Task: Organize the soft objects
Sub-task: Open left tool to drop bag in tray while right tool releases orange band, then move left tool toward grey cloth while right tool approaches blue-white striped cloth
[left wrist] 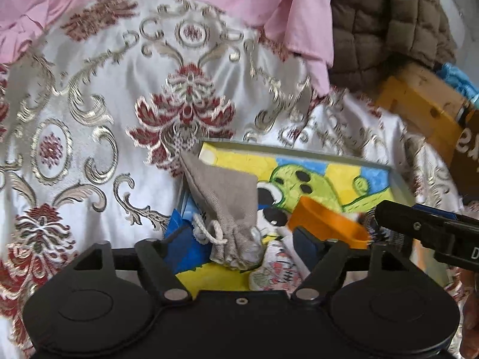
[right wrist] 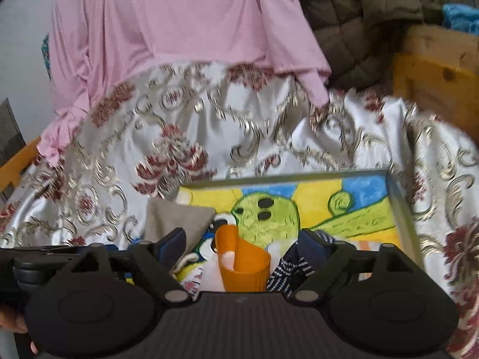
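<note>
A flat tray [left wrist: 398, 179] with a yellow, blue and green cartoon picture lies on a patterned satin spread. A grey drawstring pouch [left wrist: 223, 200] lies over its left edge, between the fingers of my open left gripper [left wrist: 242, 245]. An orange band [left wrist: 329, 221] lies to the right, beside a red-and-white patterned cloth [left wrist: 275, 269]. In the right wrist view, my right gripper [right wrist: 242, 248] is open around the orange band [right wrist: 242, 266], with a dark blue dotted cloth [right wrist: 284, 272] against its right finger. The pouch [right wrist: 176, 218] and tray [right wrist: 401, 206] show there too.
The white satin spread [left wrist: 89, 119] with red and gold flowers covers the surface. A pink garment [right wrist: 179, 30] and a brown quilted jacket [right wrist: 344, 36] lie at the back. A wooden crate [right wrist: 437, 77] with blue fabric stands at the right.
</note>
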Tool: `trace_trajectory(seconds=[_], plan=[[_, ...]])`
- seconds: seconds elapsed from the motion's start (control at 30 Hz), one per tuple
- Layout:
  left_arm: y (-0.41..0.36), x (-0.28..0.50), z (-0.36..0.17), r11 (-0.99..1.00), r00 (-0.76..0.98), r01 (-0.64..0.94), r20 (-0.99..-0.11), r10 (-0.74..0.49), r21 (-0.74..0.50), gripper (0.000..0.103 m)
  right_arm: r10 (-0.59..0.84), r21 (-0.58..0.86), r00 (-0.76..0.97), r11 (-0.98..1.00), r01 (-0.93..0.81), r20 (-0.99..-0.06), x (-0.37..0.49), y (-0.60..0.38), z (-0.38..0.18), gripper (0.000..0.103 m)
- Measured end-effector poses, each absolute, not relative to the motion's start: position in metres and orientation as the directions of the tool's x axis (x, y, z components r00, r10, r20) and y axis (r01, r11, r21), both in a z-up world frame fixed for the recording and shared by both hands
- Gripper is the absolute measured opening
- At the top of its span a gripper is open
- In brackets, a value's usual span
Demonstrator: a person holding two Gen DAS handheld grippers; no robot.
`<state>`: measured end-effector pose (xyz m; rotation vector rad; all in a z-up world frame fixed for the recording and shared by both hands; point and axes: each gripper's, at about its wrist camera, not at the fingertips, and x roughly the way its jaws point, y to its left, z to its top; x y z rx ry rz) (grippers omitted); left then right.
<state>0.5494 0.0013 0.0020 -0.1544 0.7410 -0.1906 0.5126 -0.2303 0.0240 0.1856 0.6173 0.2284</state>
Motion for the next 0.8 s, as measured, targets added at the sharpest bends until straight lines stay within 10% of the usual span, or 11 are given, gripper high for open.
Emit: trace_trajectory(seconds=[0.8], plan=[[-0.005, 0.276, 0.104, 0.961, 0.924, 0.181, -0.298, -0.239, -0.212, 0.102, 0.27, 0.294, 0.911, 0.939, -0.178, -0.311, 0.27, -0.267, 0.109, 0.103]])
